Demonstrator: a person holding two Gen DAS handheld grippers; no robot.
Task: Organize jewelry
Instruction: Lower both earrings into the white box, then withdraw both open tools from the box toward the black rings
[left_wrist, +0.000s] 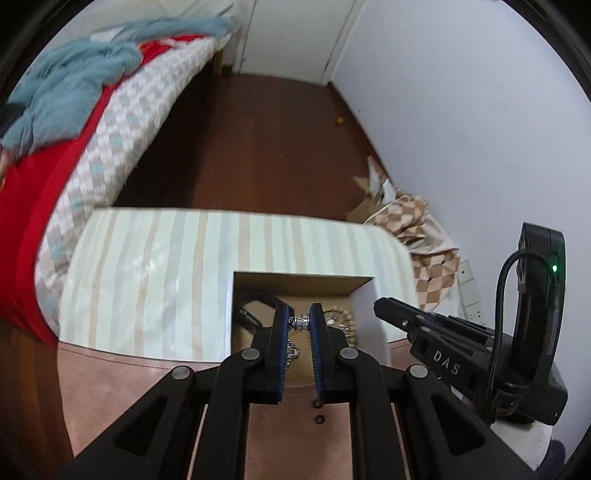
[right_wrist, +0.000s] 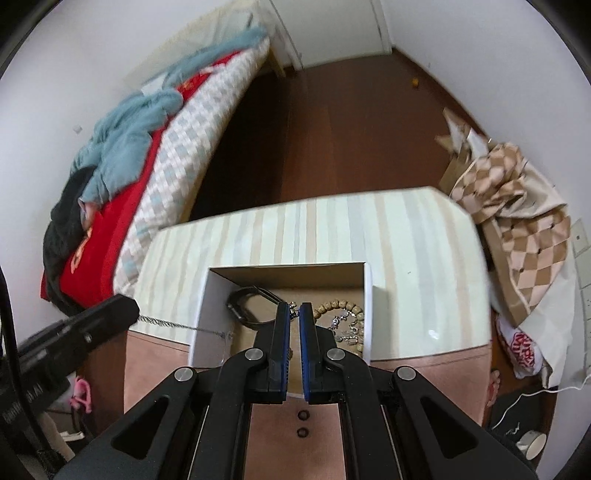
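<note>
In a bedroom, a striped table (left_wrist: 147, 280) carries an open white box (right_wrist: 201, 306). My left gripper (left_wrist: 299, 321) is clamped on a silver chain (left_wrist: 301, 322) above it; my right gripper (right_wrist: 294, 314), nearly closed, pinches the chain's other end. Wooden beads (right_wrist: 338, 307) and a black band (right_wrist: 240, 306) lie inside. Only the right view shows chain draped over the box's left wall.

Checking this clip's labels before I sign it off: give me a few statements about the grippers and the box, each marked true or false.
1. The left gripper is shut on a silver chain. True.
2. The white box is closed. False: it is open, with jewelry inside.
3. A beaded bracelet lies in the box. True.
4. The box sits on the bed. False: it sits on a striped surface.
</note>
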